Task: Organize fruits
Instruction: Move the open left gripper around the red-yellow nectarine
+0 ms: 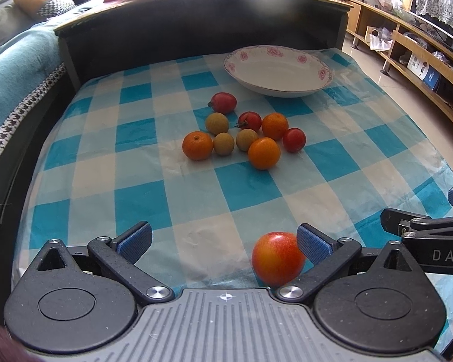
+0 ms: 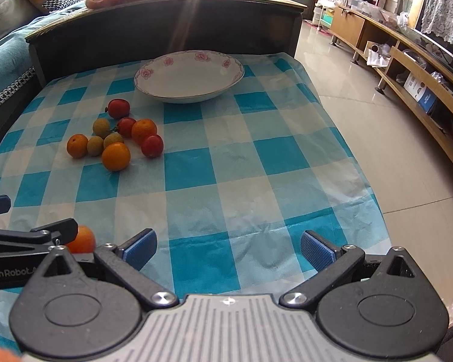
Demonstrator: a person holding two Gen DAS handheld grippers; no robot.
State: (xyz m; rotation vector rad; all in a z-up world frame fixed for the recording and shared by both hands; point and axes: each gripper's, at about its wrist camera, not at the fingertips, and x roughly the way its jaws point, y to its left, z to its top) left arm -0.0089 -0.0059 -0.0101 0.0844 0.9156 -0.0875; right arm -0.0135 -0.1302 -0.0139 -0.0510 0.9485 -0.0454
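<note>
Step in hand: judged to be the first pick; the red-orange fruit (image 1: 277, 258) is framed for a grasp, with the bowl (image 1: 277, 71) seen empty.
Left tool (image 1: 225, 241): jaws spread wide, nothing gripped; the fruit lies on the cloth against the right-hand pad (image 1: 312, 246), well apart from the other pad.
Right tool (image 2: 228, 249): jaws spread wide, nothing between them; held over the near right part of the table (image 2: 256, 166).
Loose fruit: one piece near the near edge of the table; a cluster of small fruits (image 1: 244, 132) of oranges, reds and yellow-greens is gathered about the table's middle, toward the left edge.
Bowl: set at the far edge of the table, near the far right corner, just beyond the cluster.
Next move: the left tool is to be shifted so that the fruit sits centred, then closed gently, a round fruit being apt to roll away.
</note>
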